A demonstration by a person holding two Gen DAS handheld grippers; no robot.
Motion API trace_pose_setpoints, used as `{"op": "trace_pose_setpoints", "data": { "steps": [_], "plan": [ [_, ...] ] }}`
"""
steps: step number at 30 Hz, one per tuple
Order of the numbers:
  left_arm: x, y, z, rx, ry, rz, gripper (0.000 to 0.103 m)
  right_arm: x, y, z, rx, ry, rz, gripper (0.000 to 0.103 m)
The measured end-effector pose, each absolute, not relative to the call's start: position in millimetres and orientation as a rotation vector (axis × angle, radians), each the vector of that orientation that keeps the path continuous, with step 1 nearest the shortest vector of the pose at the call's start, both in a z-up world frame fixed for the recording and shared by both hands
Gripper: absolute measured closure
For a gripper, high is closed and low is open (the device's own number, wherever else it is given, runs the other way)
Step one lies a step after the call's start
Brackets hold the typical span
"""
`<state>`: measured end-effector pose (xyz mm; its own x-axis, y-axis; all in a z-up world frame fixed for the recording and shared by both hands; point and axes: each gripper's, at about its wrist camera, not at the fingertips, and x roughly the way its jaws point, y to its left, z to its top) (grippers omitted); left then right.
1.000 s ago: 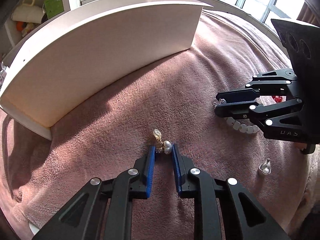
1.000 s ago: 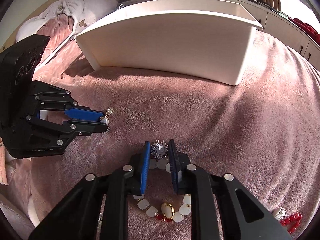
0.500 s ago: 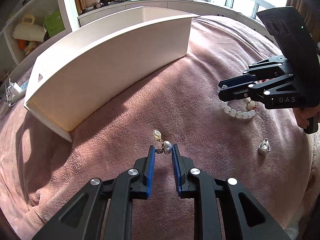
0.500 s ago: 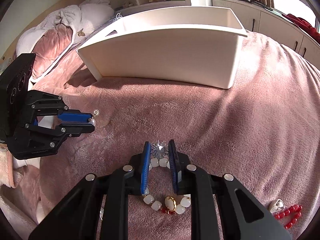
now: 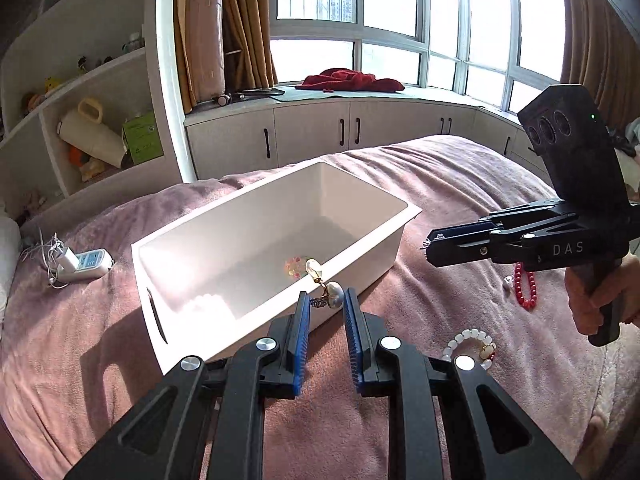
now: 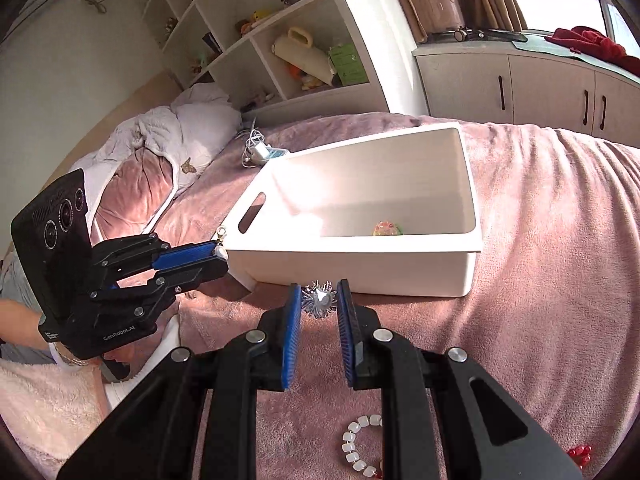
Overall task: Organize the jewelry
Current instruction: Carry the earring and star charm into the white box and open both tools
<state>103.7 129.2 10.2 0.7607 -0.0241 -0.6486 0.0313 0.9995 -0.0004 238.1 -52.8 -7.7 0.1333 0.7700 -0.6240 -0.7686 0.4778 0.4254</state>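
My left gripper (image 5: 325, 300) is shut on a pearl earring (image 5: 333, 295) with a gold drop and holds it in the air at the near rim of the white bin (image 5: 224, 322). My right gripper (image 6: 319, 300) is shut on a silver spiky brooch (image 6: 319, 299), lifted in front of the bin's near wall (image 6: 360, 270). A small colourful piece (image 6: 386, 228) lies inside the bin. A white bead bracelet (image 5: 470, 342) and a red bead string (image 5: 526, 288) lie on the pink blanket. Each gripper shows in the other's view, the right one (image 5: 434, 246) and the left one (image 6: 218, 254).
The bin stands on a bed with a pink fleece blanket (image 6: 560, 240). A white charger with cable (image 5: 78, 264) lies beyond the bin's left end. Pillows (image 6: 160, 152) lie at the bed's head. Shelves (image 6: 280, 40) and window cabinets (image 5: 340, 136) stand behind.
Both grippers have lifted off the blanket with their pieces and risen toward the bin. The bin's inside now shows in both views. The bracelet has stayed on the blanket.
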Motion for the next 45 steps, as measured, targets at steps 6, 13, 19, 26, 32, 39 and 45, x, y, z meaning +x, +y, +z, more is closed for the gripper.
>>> {"op": "trace_pose_setpoints", "data": {
  "steps": [6,13,19,26,32,39,45],
  "plan": [
    [126.2,157.6,38.4,-0.055,0.652,0.042,0.081,267.2,-35.9,16.4,0.08,0.901,1.118,0.084],
    [161.7,193.3,40.3,-0.109,0.719,0.105,0.081,294.3,-13.6,35.1,0.066,0.903,1.114,0.084],
    [198.8,214.8,22.9,-0.149,0.864,0.127,0.081,318.9,2.7,29.3,0.08,0.939,1.083,0.084],
    [228.7,224.5,-10.6,-0.144,1.059,0.16,0.081,350.4,26.4,2.0,0.036,1.035,1.01,0.084],
    [250.3,224.4,-37.8,-0.133,1.236,0.17,0.081,357.3,49.7,-30.0,-0.067,1.115,0.958,0.084],
    [268.1,217.6,-57.1,-0.128,1.316,0.184,0.081,358.3,67.4,-61.5,-0.118,1.208,0.9,0.084],
    [271.7,213.9,-69.3,-0.177,1.337,0.163,0.081,356.0,80.1,-71.9,-0.172,1.228,0.856,0.084]
  ]
}}
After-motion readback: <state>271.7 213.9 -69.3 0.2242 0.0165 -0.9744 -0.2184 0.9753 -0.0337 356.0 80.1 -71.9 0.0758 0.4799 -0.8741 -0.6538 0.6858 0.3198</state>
